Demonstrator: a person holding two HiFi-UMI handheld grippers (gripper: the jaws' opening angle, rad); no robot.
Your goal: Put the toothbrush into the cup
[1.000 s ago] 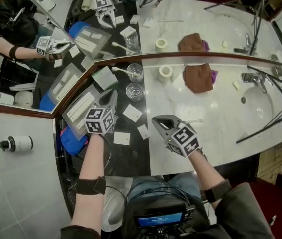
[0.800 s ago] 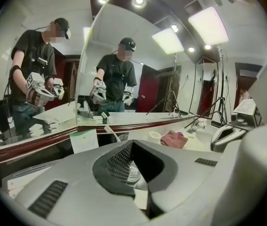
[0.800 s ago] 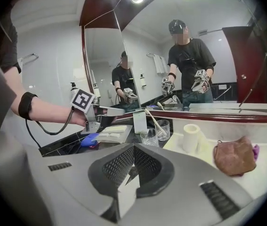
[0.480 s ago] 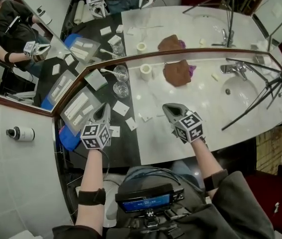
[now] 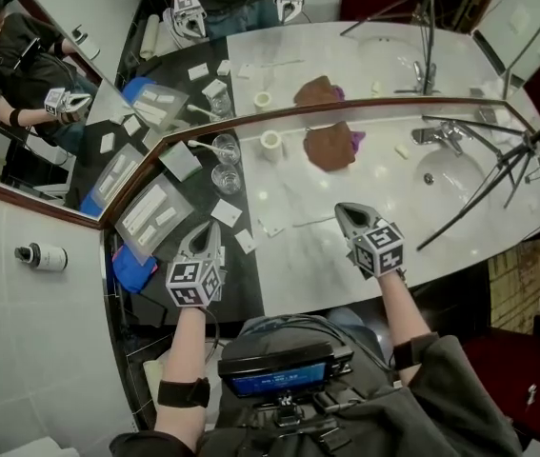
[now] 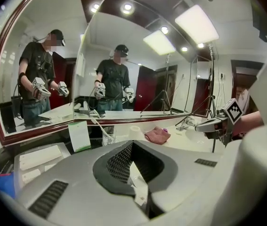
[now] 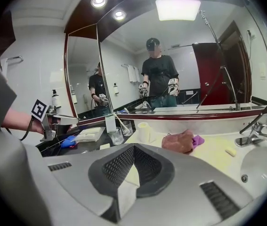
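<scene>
Two clear glass cups stand where the black counter meets the white one. The far cup (image 5: 226, 149) holds a white toothbrush (image 5: 205, 143) that leans left; the near cup (image 5: 226, 178) looks empty. The same toothbrush (image 7: 118, 121) leans in its cup (image 7: 126, 126) in the right gripper view, and the toothbrush (image 6: 98, 128) shows again in the left gripper view. My left gripper (image 5: 211, 228) hovers over the black counter, short of the cups, shut and empty. My right gripper (image 5: 344, 210) is over the white counter to the right, also shut and empty. The left gripper (image 6: 133, 149) and right gripper (image 7: 133, 149) show nothing between their pads.
A brown cloth (image 5: 330, 147) and a white roll (image 5: 270, 140) lie behind the right gripper. Small white packets (image 5: 225, 212), a tray of boxes (image 5: 150, 212) and a blue object (image 5: 134, 267) sit on the black counter. The sink (image 5: 452, 174), tap (image 5: 436, 135) and tripod legs (image 5: 498, 184) are right.
Both grippers have drawn back from the cups, the right one also shifting to the right over the white counter. Both stay shut. The toothbrush and cups have not moved.
</scene>
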